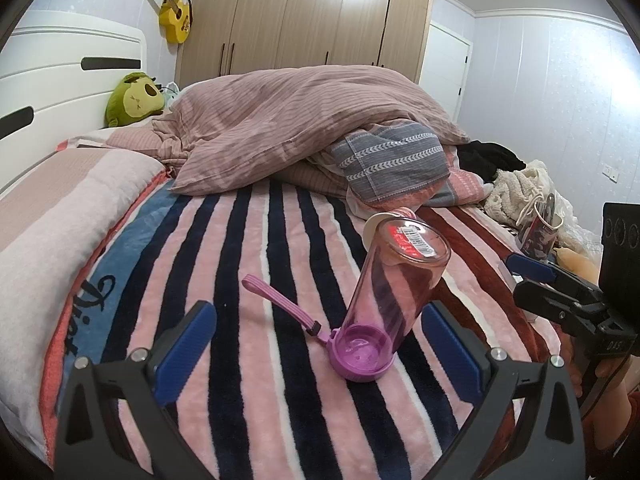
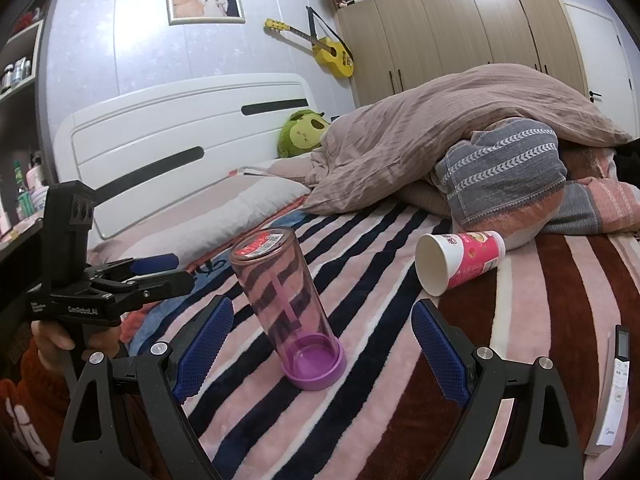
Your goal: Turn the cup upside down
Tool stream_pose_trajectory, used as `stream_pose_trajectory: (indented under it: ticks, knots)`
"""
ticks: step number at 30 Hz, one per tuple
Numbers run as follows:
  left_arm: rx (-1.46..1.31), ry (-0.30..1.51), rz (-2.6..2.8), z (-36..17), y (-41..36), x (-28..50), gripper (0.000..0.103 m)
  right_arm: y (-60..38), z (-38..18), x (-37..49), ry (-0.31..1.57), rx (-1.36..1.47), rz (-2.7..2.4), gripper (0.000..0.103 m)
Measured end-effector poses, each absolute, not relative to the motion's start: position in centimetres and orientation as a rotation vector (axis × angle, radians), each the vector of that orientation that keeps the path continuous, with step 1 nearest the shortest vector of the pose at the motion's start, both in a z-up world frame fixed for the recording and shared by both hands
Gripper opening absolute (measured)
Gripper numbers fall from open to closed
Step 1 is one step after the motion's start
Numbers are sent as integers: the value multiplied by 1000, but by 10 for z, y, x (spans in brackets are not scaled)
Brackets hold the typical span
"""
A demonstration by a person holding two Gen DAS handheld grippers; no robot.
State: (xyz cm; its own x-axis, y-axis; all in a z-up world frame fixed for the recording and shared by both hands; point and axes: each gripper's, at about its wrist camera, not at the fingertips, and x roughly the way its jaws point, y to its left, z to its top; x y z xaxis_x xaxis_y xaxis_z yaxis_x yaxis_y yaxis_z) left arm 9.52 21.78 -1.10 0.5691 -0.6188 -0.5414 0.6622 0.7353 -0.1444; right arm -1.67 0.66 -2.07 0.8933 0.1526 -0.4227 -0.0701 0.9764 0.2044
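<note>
A clear pink plastic cup (image 1: 394, 280) stands upside down on its purple lid on the striped blanket, base with a red barcode sticker on top, leaning slightly. It also shows in the right wrist view (image 2: 288, 300). Its pink strap (image 1: 280, 300) lies to the left. My left gripper (image 1: 320, 340) is open, the cup just ahead between its fingers, not touching. My right gripper (image 2: 324, 340) is open with the cup just ahead between its fingers. Each gripper shows from the side in the other view: the right one (image 1: 552, 276), the left one (image 2: 160, 272).
A paper cup (image 2: 460, 260) lies on its side behind the pink cup. A heaped quilt (image 1: 300, 120) and pillows fill the far bed. A white remote (image 2: 612, 392) lies at right. Clothes (image 1: 516, 184) are piled at the bed's right edge.
</note>
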Motion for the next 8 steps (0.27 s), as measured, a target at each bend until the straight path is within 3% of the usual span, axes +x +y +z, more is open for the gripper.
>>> stream_pose_trajectory:
  ticks: [8]
  knots:
    - [76,601,-753,-11,217,95,102,6,-22,-18,453,185,118,90]
